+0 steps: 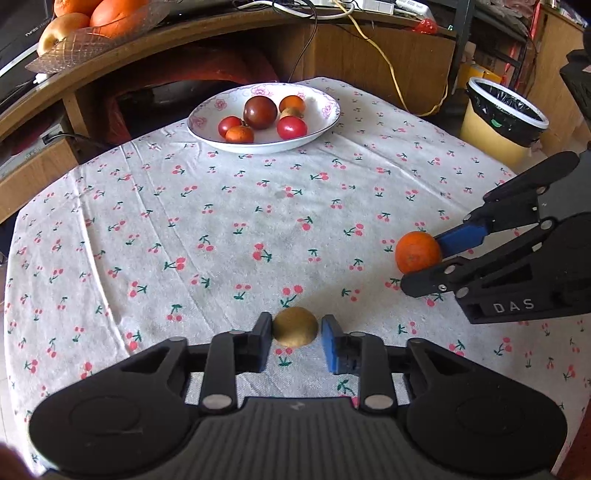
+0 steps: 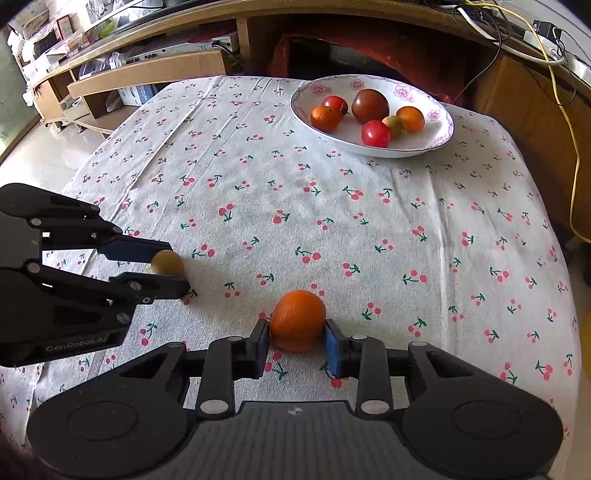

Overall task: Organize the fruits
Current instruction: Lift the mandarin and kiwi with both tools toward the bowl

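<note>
A white flowered plate [image 1: 207,137] [image 2: 439,142] at the far side of the table holds several fruits: red tomatoes, a dark tomato and small oranges. My left gripper [image 1: 296,334] [image 2: 173,266] has its fingers on both sides of a brown kiwi [image 1: 295,326] [image 2: 167,262] that rests on the cloth; a small gap shows at the right pad. My right gripper [image 2: 297,332] [image 1: 424,258] is shut on an orange [image 2: 297,319] [image 1: 417,256] at cloth level.
The table carries a white cherry-print cloth [image 1: 221,221] [image 2: 332,221]. A yellow bin with a black liner [image 1: 498,122] stands off the right corner. A glass bowl of large fruit [image 1: 92,26] sits on the wooden shelf behind, with cables hanging.
</note>
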Demonstrator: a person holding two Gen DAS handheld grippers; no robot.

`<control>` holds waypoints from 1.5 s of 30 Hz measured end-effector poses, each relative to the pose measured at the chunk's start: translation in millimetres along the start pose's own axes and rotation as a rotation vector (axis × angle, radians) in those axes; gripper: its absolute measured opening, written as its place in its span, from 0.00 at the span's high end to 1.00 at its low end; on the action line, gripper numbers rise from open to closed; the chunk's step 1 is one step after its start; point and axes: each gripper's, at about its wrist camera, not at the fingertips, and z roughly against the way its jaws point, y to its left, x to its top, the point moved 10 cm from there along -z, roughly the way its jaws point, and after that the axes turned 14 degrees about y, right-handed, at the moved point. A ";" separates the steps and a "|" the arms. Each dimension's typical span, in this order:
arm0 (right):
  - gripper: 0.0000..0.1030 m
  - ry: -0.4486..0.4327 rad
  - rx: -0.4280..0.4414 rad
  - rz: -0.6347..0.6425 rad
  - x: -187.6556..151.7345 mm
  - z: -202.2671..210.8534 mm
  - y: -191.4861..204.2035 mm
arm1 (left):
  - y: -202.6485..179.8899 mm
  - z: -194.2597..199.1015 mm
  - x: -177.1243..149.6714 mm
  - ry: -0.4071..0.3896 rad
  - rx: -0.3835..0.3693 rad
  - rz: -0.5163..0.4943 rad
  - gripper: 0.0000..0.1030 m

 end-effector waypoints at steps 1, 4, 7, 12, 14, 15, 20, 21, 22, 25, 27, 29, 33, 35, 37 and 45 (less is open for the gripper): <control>0.74 -0.001 0.001 0.001 1.0 -0.3 -0.1 | -1.5 -0.3 0.5 -0.002 -0.001 -0.006 0.58; 0.73 -0.009 0.003 0.004 3.0 -0.9 -0.7 | -3.5 -2.1 2.9 -0.014 0.002 -0.015 0.56; 0.73 -0.010 -0.001 0.022 5.2 -1.6 0.7 | -1.6 -3.4 5.9 -0.016 -0.013 -0.001 0.57; 0.74 -0.005 0.009 0.020 6.6 -1.9 -0.3 | -2.2 -2.2 2.9 -0.014 -0.014 -0.002 0.57; 0.74 -0.004 0.016 0.017 6.6 -1.9 -1.0 | -1.3 -1.8 2.8 -0.019 -0.020 0.007 0.57; 0.74 -0.003 0.015 0.017 6.6 -2.1 -0.8 | -0.7 -1.9 3.4 -0.021 -0.021 0.011 0.57; 0.74 0.002 0.018 0.008 9.8 -3.3 0.0 | 2.2 -7.0 15.1 -0.029 -0.010 0.018 0.58; 0.74 0.003 0.017 0.008 9.9 -3.3 0.3 | 2.2 -8.1 17.3 -0.030 -0.009 0.017 0.58; 0.74 0.003 0.017 0.006 9.8 -3.4 0.5 | 1.9 -9.0 18.9 -0.030 -0.006 0.013 0.58; 0.74 0.002 0.021 0.008 9.2 -3.5 -0.1 | 2.2 -11.4 24.0 -0.034 -0.008 0.017 0.59; 0.74 0.003 0.031 -0.001 9.5 -3.4 -1.7 | 2.1 -13.1 29.4 -0.036 -0.008 0.014 0.59; 0.74 0.006 0.041 -0.019 9.5 -2.8 -4.3 | 2.0 -15.8 36.2 -0.037 -0.013 0.012 0.59; 0.74 0.005 0.043 -0.039 7.8 -1.9 -9.3 | 1.8 -19.6 52.3 -0.059 -0.010 0.004 0.59; 0.74 0.003 0.046 -0.047 6.2 -0.8 -12.5 | 0.3 -19.9 61.2 -0.072 -0.003 -0.012 0.58; 0.74 0.001 0.051 -0.064 5.4 0.6 -17.8 | -0.1 -21.6 68.7 -0.081 0.000 -0.014 0.58; 0.74 -0.001 0.050 -0.120 4.5 1.3 -37.0 | -2.7 -30.5 64.1 -0.079 0.015 -0.032 0.58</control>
